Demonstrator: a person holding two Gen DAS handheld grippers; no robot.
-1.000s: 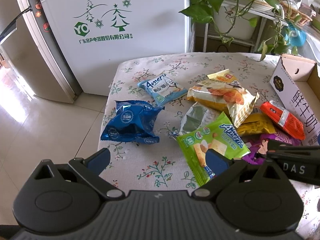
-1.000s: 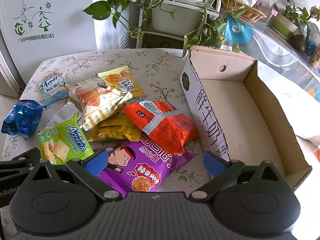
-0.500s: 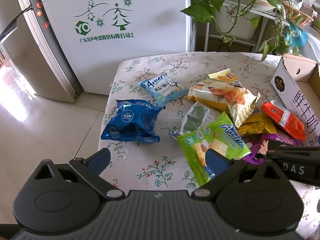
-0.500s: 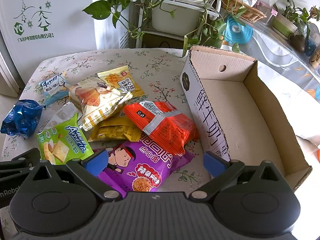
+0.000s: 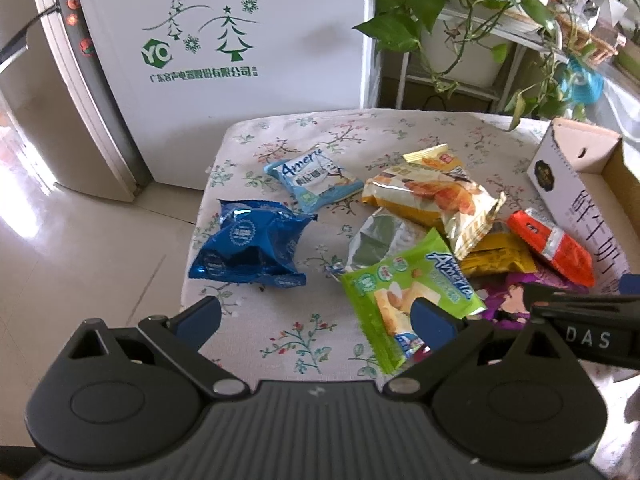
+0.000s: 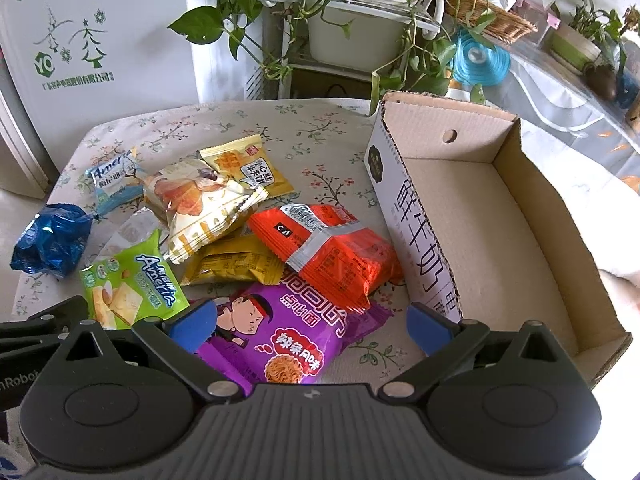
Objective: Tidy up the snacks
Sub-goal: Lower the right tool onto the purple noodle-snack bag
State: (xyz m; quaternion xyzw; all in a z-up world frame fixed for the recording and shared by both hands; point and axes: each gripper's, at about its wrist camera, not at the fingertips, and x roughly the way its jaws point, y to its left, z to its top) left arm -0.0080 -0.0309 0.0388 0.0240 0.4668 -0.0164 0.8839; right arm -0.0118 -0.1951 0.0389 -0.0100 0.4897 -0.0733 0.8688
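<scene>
Hovering wide open and empty over the flowered desk [image 6: 328, 120]: left claw [image 5: 316, 316] near the green packet [image 5: 404, 292], right claw [image 6: 312, 324] above the purple packet [image 6: 288, 344], snacks heaped beside the cardboard box [image 6: 516, 216].

Left gripper [image 5: 316, 314] hangs spread above the floral tablecloth [image 5: 280, 332], seemingly clear of the green packet [image 5: 404, 292].

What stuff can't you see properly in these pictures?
- Silver-green packet: mostly covered by the green packet in both views; its label is unreadable.
- Dark yellow packet: its top is hidden under the croissant packet and the red packet.
- Cardboard box: near end hidden behind the right gripper.
</scene>
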